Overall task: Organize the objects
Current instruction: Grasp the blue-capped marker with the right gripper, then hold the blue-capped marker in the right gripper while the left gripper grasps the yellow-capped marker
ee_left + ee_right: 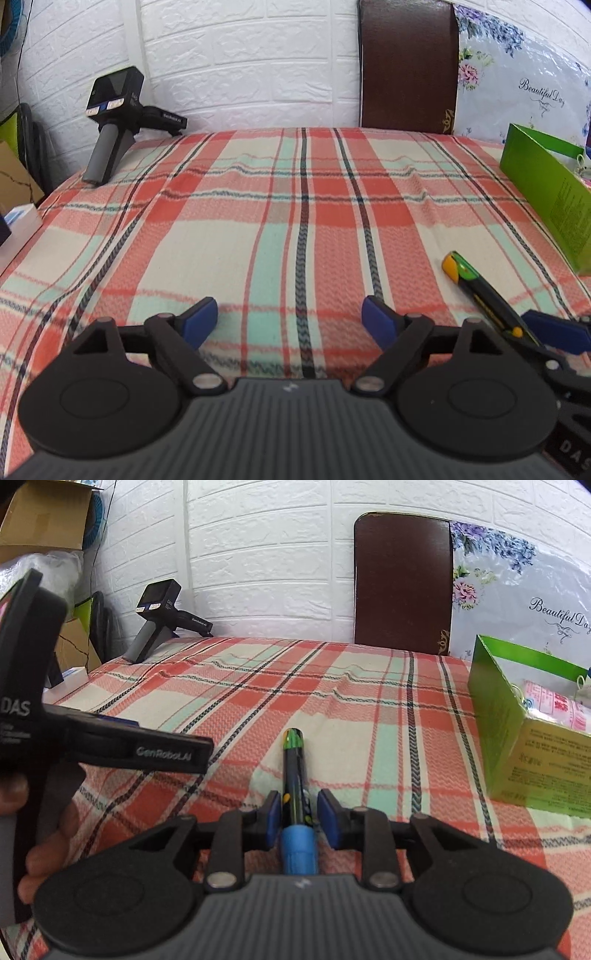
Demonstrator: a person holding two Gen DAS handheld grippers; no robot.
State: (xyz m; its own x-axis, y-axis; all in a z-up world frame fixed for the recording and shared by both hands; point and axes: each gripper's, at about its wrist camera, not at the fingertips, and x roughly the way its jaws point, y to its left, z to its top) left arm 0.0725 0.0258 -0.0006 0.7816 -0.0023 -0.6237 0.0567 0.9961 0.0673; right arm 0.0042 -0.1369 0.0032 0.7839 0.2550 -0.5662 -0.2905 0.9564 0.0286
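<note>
A black and green utility knife (295, 775) with a blue rear cap lies on the plaid cloth, pointing away from me. My right gripper (297, 814) straddles its rear part; the blue pads stand a little off its sides, so the jaws are partly open. The knife also shows in the left wrist view (480, 288), with its yellow tip forward, and the right gripper's blue pad (554, 330) is beside it. My left gripper (290, 321) is wide open and empty, low over the cloth to the knife's left. A green box (524, 731) stands open at the right.
A spare black gripper device (118, 122) stands at the far left corner by the white brick wall. A brown chair back (408, 66) and a floral bag (524, 81) are behind the table. Pink packets (554, 705) lie in the green box. Cardboard boxes (40, 513) are at the left.
</note>
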